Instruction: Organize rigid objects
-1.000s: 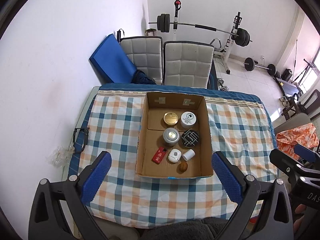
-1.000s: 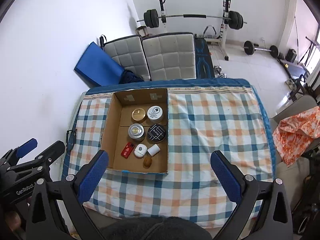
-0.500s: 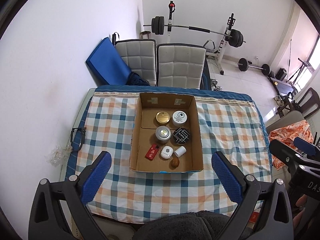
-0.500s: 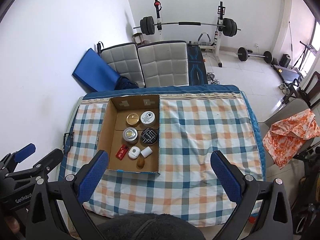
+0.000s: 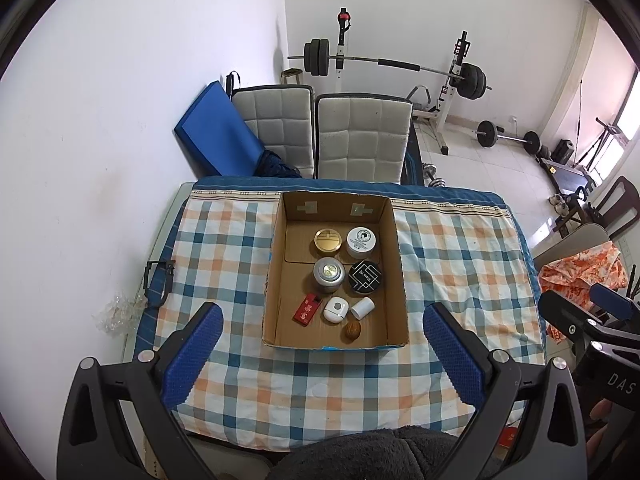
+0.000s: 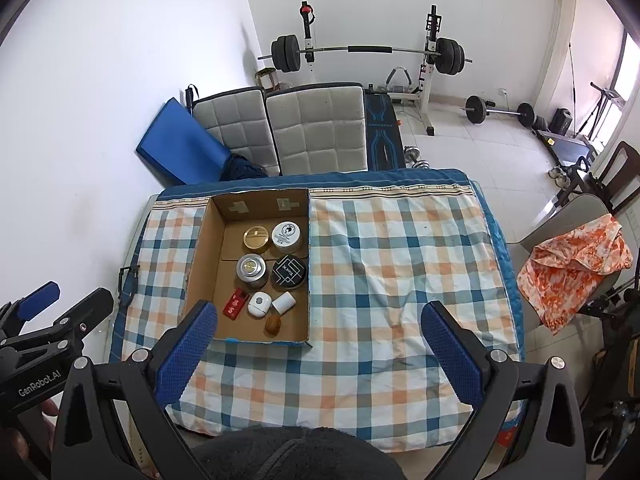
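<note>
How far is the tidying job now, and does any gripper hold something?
All eight small items, from the gold tin to the walnut, sit inside the cardboard box. The checked cloth around it carries nothing loose. The left gripper and right gripper are open and empty. Little seems left.

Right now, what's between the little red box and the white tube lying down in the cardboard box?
In the left wrist view, a small white rounded case sits between the red box and the white tube.
</note>
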`<action>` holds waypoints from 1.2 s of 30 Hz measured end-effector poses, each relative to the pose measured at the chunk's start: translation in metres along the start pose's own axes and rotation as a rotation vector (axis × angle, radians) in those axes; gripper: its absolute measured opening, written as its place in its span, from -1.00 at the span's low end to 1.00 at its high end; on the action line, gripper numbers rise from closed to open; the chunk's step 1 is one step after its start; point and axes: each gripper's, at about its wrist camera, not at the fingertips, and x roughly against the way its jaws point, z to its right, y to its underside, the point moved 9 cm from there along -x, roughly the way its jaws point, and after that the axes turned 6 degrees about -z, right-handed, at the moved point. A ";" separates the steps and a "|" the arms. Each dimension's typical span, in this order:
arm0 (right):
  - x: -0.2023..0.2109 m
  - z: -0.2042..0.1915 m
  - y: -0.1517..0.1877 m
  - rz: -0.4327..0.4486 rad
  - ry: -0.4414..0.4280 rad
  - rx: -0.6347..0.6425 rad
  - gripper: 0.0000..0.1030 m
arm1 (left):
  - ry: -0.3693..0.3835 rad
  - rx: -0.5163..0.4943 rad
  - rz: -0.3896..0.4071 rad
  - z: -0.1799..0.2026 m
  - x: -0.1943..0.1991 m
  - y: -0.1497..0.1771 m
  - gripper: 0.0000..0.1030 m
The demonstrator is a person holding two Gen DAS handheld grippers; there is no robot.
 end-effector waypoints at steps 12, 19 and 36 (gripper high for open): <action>0.003 0.007 0.005 0.007 0.001 -0.022 1.00 | 0.006 -0.011 0.005 0.002 0.003 -0.001 0.99; 0.009 0.011 0.003 0.024 0.010 -0.029 1.00 | 0.005 -0.031 0.009 0.007 0.004 -0.004 0.99; 0.011 0.014 0.009 0.023 0.012 -0.034 1.00 | 0.014 -0.022 0.022 0.004 0.009 -0.006 0.99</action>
